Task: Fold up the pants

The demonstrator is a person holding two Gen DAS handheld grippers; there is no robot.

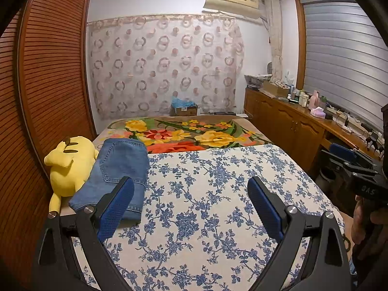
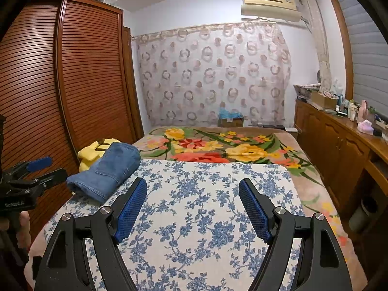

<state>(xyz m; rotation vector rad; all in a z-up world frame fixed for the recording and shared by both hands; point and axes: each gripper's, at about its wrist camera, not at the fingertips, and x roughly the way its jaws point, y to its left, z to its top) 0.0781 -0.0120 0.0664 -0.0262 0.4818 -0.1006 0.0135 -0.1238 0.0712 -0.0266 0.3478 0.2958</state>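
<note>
Folded blue jeans (image 1: 116,172) lying at the far-left corner of the blue-flowered board (image 1: 218,206), partly over its left edge and pressed against the yellow plush toy (image 1: 70,167) just beyond. Toy wedged between jeans and slatted wooden wardrobe (image 1: 48,72), so no spare room on that side of the board.

Left gripper (image 1: 191,206) spread wide over the board's near-left area, nothing between the blue pads; left pad (image 1: 116,206) overlapping the jeans' near hem in view, contact can't be told. Right gripper (image 2: 192,206) likewise spread wide above the board's near middle, empty, well apart from the jeans. A hand (image 1: 363,220) on the right gripper's handle, seen at the board's right edge.

Rest of the board bare: centre, right half and near edge open for movement. Board's far edge butting onto the flowered blanket (image 2: 230,145) on the bed, w/ blanket also showing past the board's right edge. Wooden cabinet (image 2: 339,145) w/ cluttered top running along the wall right of the board, narrow gap between. Patterned curtain (image 2: 213,72) on the wall beyond the board's far edge.
</note>
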